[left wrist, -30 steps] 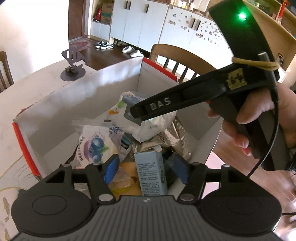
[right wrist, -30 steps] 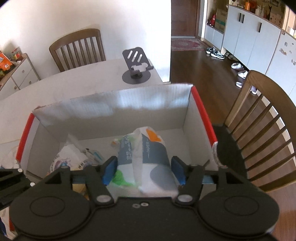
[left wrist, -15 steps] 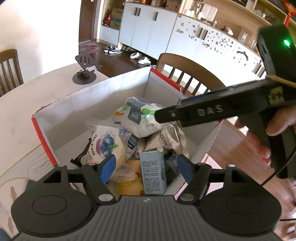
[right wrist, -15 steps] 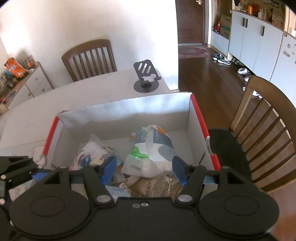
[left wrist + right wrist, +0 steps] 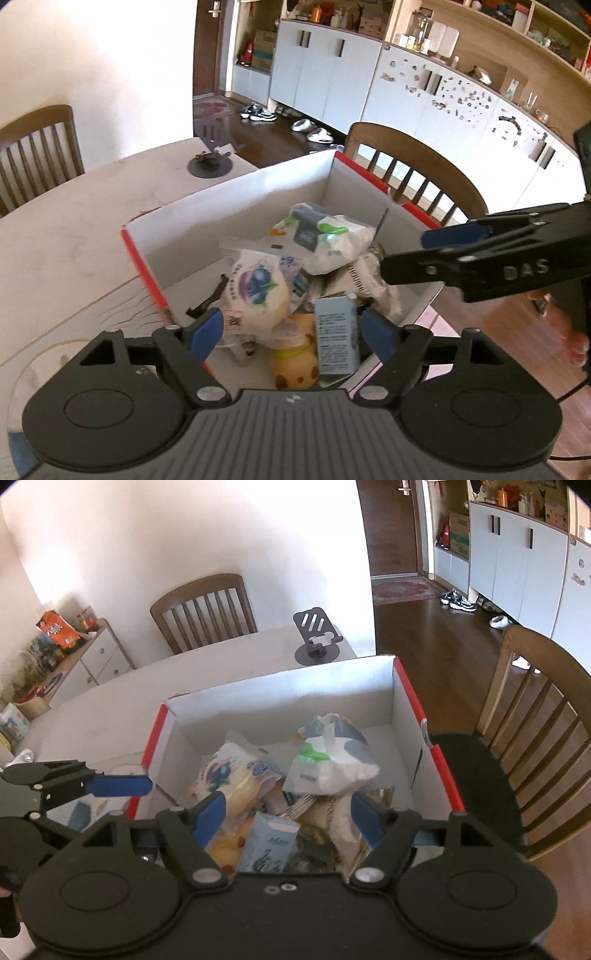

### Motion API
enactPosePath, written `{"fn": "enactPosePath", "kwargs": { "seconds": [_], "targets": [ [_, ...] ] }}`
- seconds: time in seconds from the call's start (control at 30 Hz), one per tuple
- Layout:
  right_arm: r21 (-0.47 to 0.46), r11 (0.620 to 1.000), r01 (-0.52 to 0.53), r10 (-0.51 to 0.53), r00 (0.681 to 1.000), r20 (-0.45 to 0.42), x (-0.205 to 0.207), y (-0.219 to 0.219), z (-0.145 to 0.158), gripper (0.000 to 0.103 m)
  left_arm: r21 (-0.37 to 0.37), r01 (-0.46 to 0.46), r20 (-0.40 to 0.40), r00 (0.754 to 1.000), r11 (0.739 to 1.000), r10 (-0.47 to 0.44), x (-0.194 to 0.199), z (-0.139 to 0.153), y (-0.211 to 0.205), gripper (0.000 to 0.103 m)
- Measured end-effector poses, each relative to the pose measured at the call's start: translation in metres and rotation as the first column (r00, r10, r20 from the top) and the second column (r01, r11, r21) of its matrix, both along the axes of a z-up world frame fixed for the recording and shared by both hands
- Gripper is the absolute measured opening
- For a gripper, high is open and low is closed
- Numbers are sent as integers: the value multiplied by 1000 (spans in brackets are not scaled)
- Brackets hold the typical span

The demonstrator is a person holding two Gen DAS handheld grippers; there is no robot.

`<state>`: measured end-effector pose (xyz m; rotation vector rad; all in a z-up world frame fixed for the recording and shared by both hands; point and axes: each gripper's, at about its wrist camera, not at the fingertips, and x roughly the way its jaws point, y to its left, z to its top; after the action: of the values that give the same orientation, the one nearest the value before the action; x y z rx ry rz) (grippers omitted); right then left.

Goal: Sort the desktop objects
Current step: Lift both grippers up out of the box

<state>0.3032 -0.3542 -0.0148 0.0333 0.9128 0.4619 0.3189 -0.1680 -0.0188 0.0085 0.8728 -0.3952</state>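
Note:
A white cardboard box with red edges (image 5: 236, 206) (image 5: 280, 686) stands on the table and holds several items: a white-and-grey wipes pack (image 5: 325, 236) (image 5: 332, 757), a blueberry snack bag (image 5: 255, 288) (image 5: 225, 775), a light blue carton (image 5: 336, 336) (image 5: 273, 842) and a yellow bear-shaped bottle (image 5: 295, 365). My left gripper (image 5: 291, 334) is open and empty above the box's near edge. My right gripper (image 5: 288, 818) is open and empty above the box; in the left wrist view its fingers (image 5: 454, 236) reach in from the right.
A black phone stand (image 5: 210, 162) (image 5: 317, 642) sits on the table behind the box. Wooden chairs stand at the right (image 5: 535, 716), and beyond the table (image 5: 203, 609). A low cabinet with snacks (image 5: 74, 650) is at the far left. My left gripper's fingers (image 5: 118, 786) show left of the box.
The right gripper let go of the wipes pack, which now lies in the box, and drew back and up. Both grippers have risen away from the box.

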Motion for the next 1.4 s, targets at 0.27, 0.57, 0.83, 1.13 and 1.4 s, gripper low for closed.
{"fn": "enactPosePath", "kwargs": {
  "seconds": [0.27, 0.57, 0.83, 1.13, 1.4],
  "targets": [
    [-1, 1000, -2, 2, 998, 55, -25, 5, 6, 83, -2, -38, 10, 999, 999, 38, -9, -1, 15, 85],
    [50, 999, 8, -14, 992, 123, -54, 13, 10, 86, -4, -72, 61, 996, 997, 72, -29, 5, 25, 101],
    [60, 998, 18, -26, 990, 140, -75, 16, 12, 86, -33, -93, 70, 993, 995, 96, -53, 15, 32, 101],
    [65, 997, 37, -44, 991, 122, -95, 15, 10, 87, -31, -106, 38, 993, 994, 108, -77, 17, 37, 103],
    [79, 996, 52, -61, 991, 120, -107, 9, 13, 87, -11, -115, 25, 993, 993, 115, -87, 17, 36, 103]
  ]
}}
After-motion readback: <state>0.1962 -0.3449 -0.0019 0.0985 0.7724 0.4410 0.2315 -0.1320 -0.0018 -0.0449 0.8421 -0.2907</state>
